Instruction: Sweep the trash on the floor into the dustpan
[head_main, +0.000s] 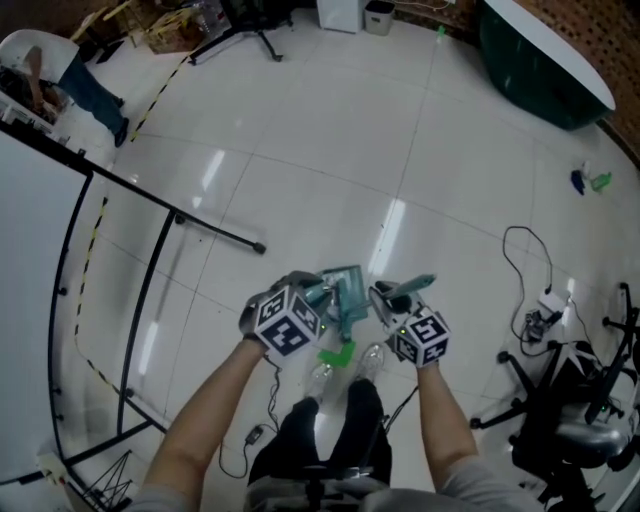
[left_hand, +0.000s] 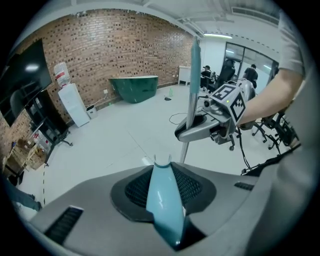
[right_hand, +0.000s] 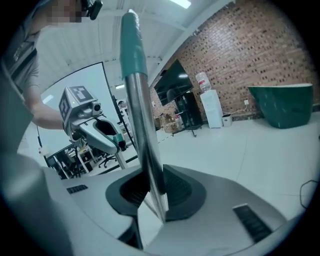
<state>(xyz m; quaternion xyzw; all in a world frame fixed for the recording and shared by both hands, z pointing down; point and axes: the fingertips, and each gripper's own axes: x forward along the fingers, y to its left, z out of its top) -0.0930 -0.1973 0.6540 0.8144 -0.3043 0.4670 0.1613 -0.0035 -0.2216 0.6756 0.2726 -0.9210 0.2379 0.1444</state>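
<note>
My left gripper (head_main: 318, 292) (left_hand: 162, 187) is shut on the pale teal dustpan handle (left_hand: 162, 200), which runs forward between its jaws to a U-shaped clip. The teal dustpan (head_main: 346, 298) hangs in front of both grippers, above my shoes. My right gripper (head_main: 395, 296) (right_hand: 155, 192) is shut on the broom's metal handle (right_hand: 147, 150), whose teal grip (right_hand: 134, 47) stands upright. The left gripper view shows the right gripper (left_hand: 210, 125) holding that handle (left_hand: 192, 85). A green part (head_main: 336, 354) shows below the dustpan. Small blue and green items (head_main: 588, 182) lie on the floor far right.
A black stand with floor bars (head_main: 215, 232) is to the left. A dark green tub (head_main: 545, 70) stands at the far right by the brick wall. Cables (head_main: 520, 250) and an office chair (head_main: 580, 410) crowd the right. A person (head_main: 85, 85) sits far left.
</note>
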